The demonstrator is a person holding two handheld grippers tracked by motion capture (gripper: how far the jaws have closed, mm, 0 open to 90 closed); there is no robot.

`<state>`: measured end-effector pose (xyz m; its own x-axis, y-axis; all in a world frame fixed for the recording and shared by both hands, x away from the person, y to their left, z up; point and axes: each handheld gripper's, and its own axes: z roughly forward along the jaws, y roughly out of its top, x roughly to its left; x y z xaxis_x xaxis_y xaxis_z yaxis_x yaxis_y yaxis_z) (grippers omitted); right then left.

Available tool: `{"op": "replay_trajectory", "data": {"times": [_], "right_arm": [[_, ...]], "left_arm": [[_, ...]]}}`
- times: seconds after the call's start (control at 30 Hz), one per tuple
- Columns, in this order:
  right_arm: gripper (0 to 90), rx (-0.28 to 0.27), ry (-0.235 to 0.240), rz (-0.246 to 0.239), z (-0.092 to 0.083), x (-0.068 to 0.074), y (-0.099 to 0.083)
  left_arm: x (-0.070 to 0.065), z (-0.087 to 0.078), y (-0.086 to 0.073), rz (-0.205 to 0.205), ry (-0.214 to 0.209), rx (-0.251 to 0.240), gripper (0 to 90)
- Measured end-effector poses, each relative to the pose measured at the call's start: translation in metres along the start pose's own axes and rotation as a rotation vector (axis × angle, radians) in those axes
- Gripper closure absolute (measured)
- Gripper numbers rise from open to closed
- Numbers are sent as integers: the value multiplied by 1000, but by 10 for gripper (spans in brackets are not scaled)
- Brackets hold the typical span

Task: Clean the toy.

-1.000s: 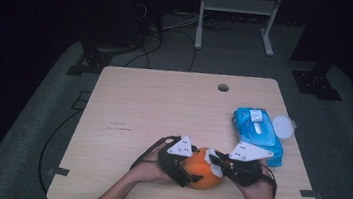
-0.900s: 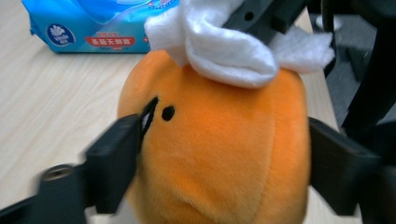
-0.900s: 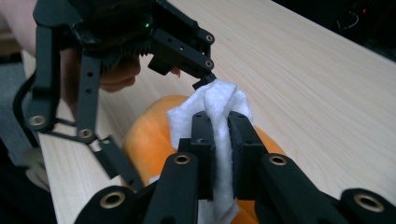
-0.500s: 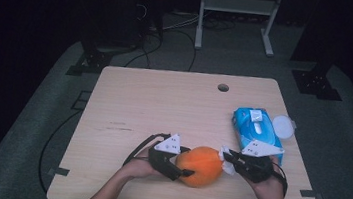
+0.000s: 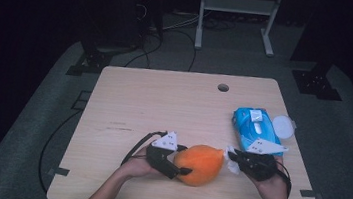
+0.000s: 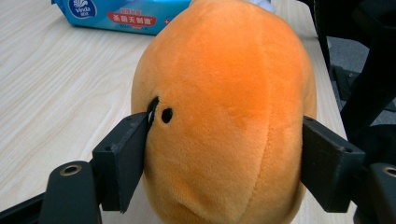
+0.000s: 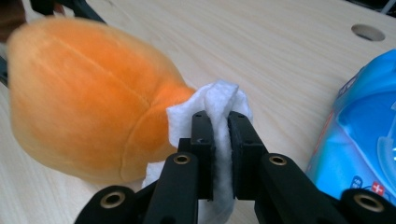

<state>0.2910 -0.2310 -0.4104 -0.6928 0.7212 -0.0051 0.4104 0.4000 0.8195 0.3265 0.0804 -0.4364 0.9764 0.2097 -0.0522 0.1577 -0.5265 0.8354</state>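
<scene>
An orange plush toy (image 5: 200, 163) lies near the table's front edge. My left gripper (image 5: 183, 164) comes at it from the left. In the left gripper view both pads (image 6: 122, 156) press into the plush toy (image 6: 219, 70), one on each side, with my left gripper (image 6: 224, 163) around its middle. Its jaws closed on the toy and have just eased open a little. My right gripper (image 5: 236, 159) sits just right of the toy, shut on a folded white wipe (image 7: 219, 95). In the right gripper view the wipe touches the narrow end of the plush toy (image 7: 84, 121), ahead of my right gripper (image 7: 220, 126).
A blue pack of wet wipes (image 5: 254, 128) lies at the right of the wooden table (image 5: 164, 103), a round white lid (image 5: 282, 126) beside it near the right edge. A cable hole (image 5: 223, 87) is at the back. Both hands rest at the front edge.
The left gripper's jaws have closed onto the plush toy and it shifted slightly left. The right gripper has drawn to the right with the wipe, off the toy's body to its narrow end.
</scene>
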Motion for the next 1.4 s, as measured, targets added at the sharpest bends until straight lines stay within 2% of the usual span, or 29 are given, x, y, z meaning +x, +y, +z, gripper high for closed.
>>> {"op": "replay_trajectory", "data": {"times": [0.03, 0.07, 0.1, 0.23, 0.27, 0.3, 0.33, 0.47, 0.5, 0.53, 0.57, 0.6, 0.7, 0.77, 0.8, 0.87, 0.9, 0.93, 0.97, 1.03, 1.07, 1.1, 1.13, 1.17, 1.2, 1.27, 1.33, 1.37, 1.4], "right_arm": [[811, 0, 0, 0, 0, 0, 0], [809, -42, 39, -14, -4, 5, 7], [810, -47, 43, -23, -4, 8, 9], [809, -25, 48, -57, 4, 15, 10], [809, -16, 59, -35, 7, 11, 7], [809, -16, 59, -35, 7, 11, 7], [809, -4, 35, -28, 6, 6, 4], [809, -13, 29, -8, 1, 3, 2], [809, -35, 47, -4, -2, 5, 4], [808, -75, 93, -21, -4, 12, 10], [808, -75, 93, -21, -4, 12, 10], [806, -98, 146, -47, -5, 21, 14], [804, -98, 171, -61, -4, 24, 15], [805, -76, 156, -60, -1, 23, 13], [805, -51, 140, -30, 3, 15, 7], [806, -25, 94, -11, 4, 5, 2], [806, -25, 94, -11, 4, 5, 2], [806, -39, 93, 23, 1, 1, 0], [806, -56, 105, 26, -1, 2, 2], [805, -107, 171, 42, -4, 8, 8], [805, -130, 204, 39, -5, 14, 11], [804, -138, 215, 21, -4, 19, 14], [804, -138, 215, 21, -4, 19, 14], [804, -137, 216, 0, -3, 25, 16], [803, -105, 199, -38, 3, 30, 15], [802, -94, 189, -43, 6, 29, 13], [801, -88, 171, 6, 9, 16, 8], [801, -81, 144, 12, 8, 14, 6], [801, -81, 144, 12, 8, 14, 6]], "left_arm": [[0, 0, 0, 0, 0, 0, 238], [-1, 2, 1, -4, 3, -7, 237], [-1, 2, 1, -6, 3, -8, 236], [0, 1, 0, -6, 4, -6, 235], [0, 1, 0, -11, 4, -8, 235], [0, 1, 0, -11, 4, -8, 235], [1, 1, 0, -18, 2, -9, 234], [2, 1, -2, -31, -1, -19, 230], [2, 2, -1, -31, -1, -17, 229], [2, 2, -1, -31, 1, -16, 228], [2, 2, -1, -31, 1, -16, 227], [3, 1, -1, -33, 4, -14, 224], [4, 0, -2, -45, 7, -16, 215], [5, 1, -3, -60, 5, -27, 214], [5, 1, -3, -59, 5, -27, 214], [5, 1, -2, -61, 9, -29, 212], [5, 1, -2, -60, 9, -30, 212], [5, 1, -3, -60, 9, -33, 208], [5, 1, -3, -60, 9, -33, 205], [5, 2, -2, -64, 9, -37, 200], [5, 3, -2, -64, 10, -37, 198], [5, 3, -1, -63, 11, -35, 196], [5, 3, -1, -63, 11, -35, 195], [5, 3, -1, -63, 13, -34, 195], [5, 2, -1, -65, 14, -34, 194], [5, 2, -1, -69, 17, -38, 194], [5, 3, -1, -76, 21, -44, 193], [5, 3, -1, -74, 18, -42, 193], [5, 3, -1, -74, 18, -42, 193]]}}
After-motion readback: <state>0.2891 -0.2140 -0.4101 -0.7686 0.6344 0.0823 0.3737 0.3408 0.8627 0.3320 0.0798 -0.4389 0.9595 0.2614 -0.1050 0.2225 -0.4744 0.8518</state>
